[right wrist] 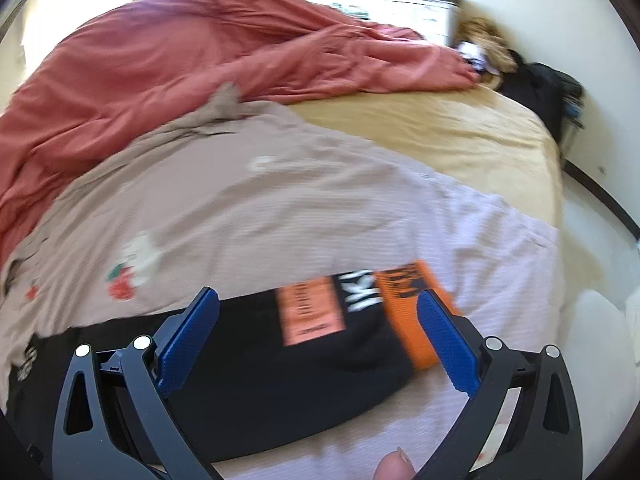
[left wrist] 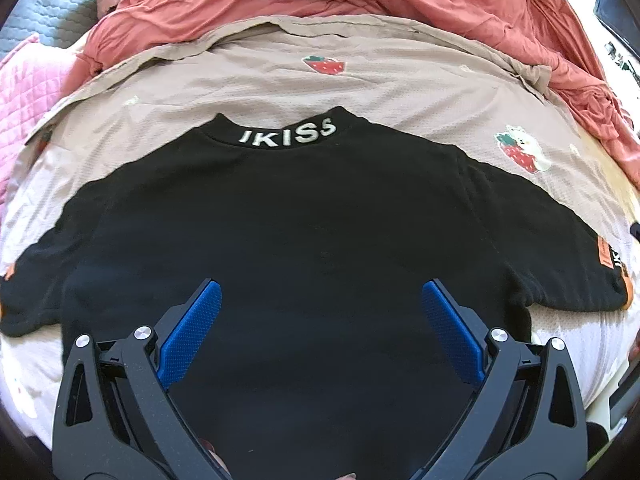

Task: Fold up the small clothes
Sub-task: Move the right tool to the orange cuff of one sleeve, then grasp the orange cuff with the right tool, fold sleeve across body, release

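Black shirt (left wrist: 304, 232) lies flat on the bed sheet (left wrist: 360, 92). Left gripper (left wrist: 322, 298) and right gripper (right wrist: 318, 300) both gape, empty. Advise pinching the orange-cuffed sleeve (right wrist: 360, 320) at its edge, folding inward.

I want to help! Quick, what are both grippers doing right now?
Left gripper: jaws open, holding nothing, above the black shirt.
Right gripper: jaws open, holding nothing, around the shirt's sleeve.

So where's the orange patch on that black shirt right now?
The orange patch sits on the sleeve end of the black T-shirt, next to the orange cuff. In the right wrist view it lies between the open right gripper fingers, on the strawberry-print sheet.
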Available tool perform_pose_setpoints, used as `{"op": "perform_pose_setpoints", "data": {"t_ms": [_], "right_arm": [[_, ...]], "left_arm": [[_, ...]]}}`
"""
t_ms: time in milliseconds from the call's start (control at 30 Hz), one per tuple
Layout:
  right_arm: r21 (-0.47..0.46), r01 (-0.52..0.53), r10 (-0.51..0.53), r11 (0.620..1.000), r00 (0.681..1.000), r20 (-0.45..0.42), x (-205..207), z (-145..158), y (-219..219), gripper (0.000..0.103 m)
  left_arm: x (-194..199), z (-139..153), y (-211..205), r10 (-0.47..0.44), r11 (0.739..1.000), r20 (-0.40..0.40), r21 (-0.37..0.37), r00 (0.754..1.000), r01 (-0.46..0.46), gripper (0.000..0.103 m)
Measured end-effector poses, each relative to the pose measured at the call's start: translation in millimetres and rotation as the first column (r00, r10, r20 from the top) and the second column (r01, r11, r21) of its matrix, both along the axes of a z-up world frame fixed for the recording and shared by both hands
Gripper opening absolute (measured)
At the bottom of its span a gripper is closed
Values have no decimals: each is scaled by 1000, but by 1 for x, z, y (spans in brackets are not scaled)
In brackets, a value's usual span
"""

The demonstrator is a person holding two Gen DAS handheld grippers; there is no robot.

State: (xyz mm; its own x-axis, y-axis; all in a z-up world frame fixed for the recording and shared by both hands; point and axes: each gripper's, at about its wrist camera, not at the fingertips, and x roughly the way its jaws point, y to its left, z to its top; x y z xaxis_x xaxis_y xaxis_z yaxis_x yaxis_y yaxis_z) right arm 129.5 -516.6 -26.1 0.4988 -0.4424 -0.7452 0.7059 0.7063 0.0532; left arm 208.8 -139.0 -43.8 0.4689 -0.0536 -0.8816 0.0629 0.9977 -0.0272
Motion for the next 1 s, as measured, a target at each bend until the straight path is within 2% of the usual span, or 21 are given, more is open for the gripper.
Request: {"op": "perform_pose_setpoints", "data": {"t_ms": [233,367,567,600,733,800,867,967,1000], "right_arm": [[21,142,-139,990,985,-101,-13,-25,-38,98],[99,156,-146,983,984,-102,-15,-37,-48,98],[149,180,-166,972,981,-104,-17,-46,-56,94],[163,186,-170,969,980,-105,-17,-49,-58,84],[195,192,-174,962,979,-105,-17,-55,-61,65],[222,186,-172,957,982,-81,-19,-56,-62,42],[249,176,-169,953,984,-48,-21,-55,-64,33],[258,150,-155,954,988,0,-21,-49,-64,10],[257,141,-151,956,988,18,-21,-46,-63,10]], "left_arm": [[5,-14,-8,-10,1000,-12,23,1000,10,94],[8,-19,-11,-28,999,-5,31,1000,28,94],[12,-28,-24,-66,996,-2,53,998,66,94],[13,-31,-26,-69,996,-6,56,998,70,94],[15,-43,-33,-81,994,-27,71,996,83,94],[16,-52,-36,-83,993,-44,86,996,86,94],[14,-56,-35,-79,994,-37,79,996,82,94],[12,-54,-33,-74,995,-34,67,997,77,94],[11,-53,-32,-71,995,-36,62,997,73,94]]}}
